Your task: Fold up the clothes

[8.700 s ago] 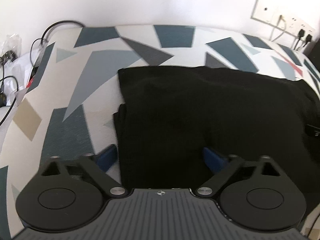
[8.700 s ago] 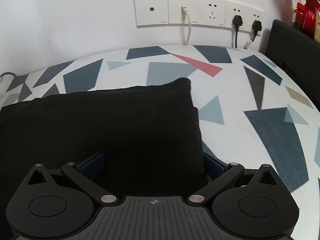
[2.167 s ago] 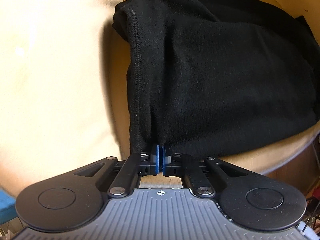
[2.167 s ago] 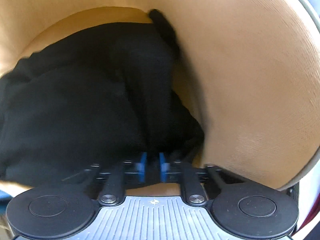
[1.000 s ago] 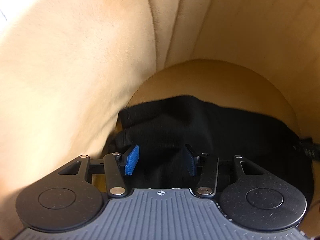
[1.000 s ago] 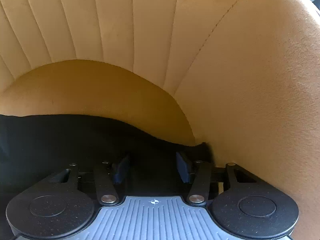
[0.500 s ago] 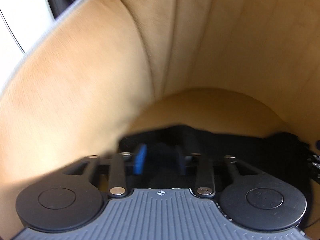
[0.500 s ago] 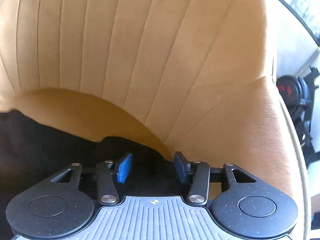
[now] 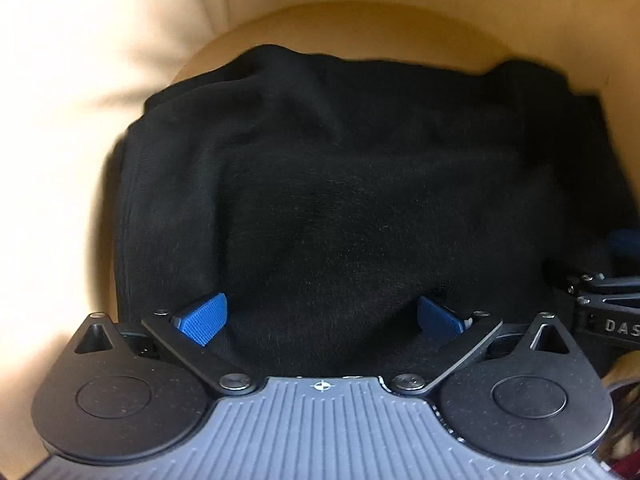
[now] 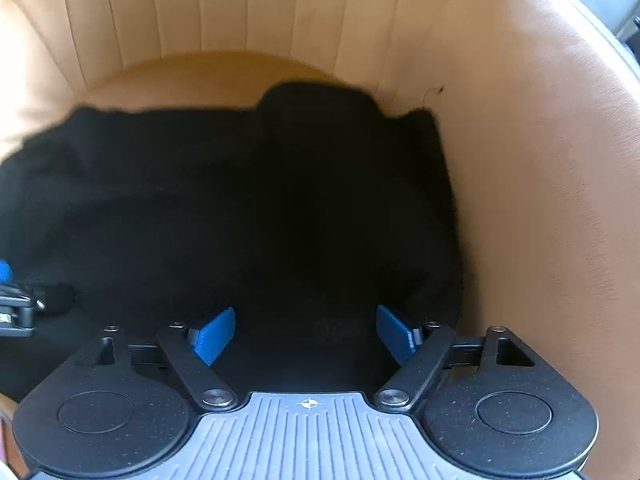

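A folded black garment [image 9: 340, 184] lies bunched on the seat of a tan upholstered chair [image 9: 60, 160]. My left gripper [image 9: 320, 316] hovers over the garment's near left part, its jaws opening wide, blue pads clear of the cloth. In the right wrist view the same black garment [image 10: 248, 200] fills the seat against the chair's right arm [image 10: 540, 200]. My right gripper [image 10: 306, 336] is over its near right part, jaws opening, nothing pinched between the pads. Part of the right gripper [image 9: 608, 300] shows at the left view's right edge.
The chair's ribbed backrest [image 10: 240, 8] curves round behind the garment, and its padded arms close in on both sides. A strip of bare seat cushion [image 10: 192, 76] shows behind the cloth. The left gripper's frame [image 10: 16, 308] pokes in at the right view's left edge.
Both grippers have spread from half open to wide and let go of the garment. Both views have swung down from the backrest onto the garment, which now lies on the seat.
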`<state>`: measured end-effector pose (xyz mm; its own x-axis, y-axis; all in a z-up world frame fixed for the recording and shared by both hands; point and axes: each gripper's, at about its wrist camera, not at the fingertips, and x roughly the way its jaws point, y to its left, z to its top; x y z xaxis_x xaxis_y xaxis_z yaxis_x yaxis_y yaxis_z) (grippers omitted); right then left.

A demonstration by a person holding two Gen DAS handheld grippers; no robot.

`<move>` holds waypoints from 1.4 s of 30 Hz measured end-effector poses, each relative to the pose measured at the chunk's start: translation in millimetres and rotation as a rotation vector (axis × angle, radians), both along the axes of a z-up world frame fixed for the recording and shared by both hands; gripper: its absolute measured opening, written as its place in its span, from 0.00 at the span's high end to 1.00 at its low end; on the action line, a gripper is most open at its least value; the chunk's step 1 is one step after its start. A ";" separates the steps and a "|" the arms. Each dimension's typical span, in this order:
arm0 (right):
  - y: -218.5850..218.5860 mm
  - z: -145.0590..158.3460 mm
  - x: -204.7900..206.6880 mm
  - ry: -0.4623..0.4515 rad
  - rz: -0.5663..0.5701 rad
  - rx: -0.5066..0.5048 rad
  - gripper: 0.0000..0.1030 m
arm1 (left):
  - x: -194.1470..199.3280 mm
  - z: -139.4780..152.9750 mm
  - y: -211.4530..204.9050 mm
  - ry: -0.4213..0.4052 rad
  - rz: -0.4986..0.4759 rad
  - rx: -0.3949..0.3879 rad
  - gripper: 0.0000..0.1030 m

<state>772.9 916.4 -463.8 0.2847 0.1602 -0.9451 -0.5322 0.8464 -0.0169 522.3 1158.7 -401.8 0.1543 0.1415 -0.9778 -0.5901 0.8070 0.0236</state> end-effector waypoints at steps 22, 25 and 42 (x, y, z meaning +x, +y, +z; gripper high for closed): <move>-55.3 181.9 -60.4 0.069 -0.247 0.141 0.01 | -40.3 180.7 -35.1 -0.086 -0.065 0.018 0.00; -73.7 229.5 -109.1 0.028 -0.234 0.158 0.01 | -58.2 208.1 -49.8 -0.112 -0.139 0.115 0.00; -155.0 386.1 -201.7 -0.210 -0.358 0.335 0.01 | -123.7 296.8 -85.7 -0.280 -0.021 0.272 0.00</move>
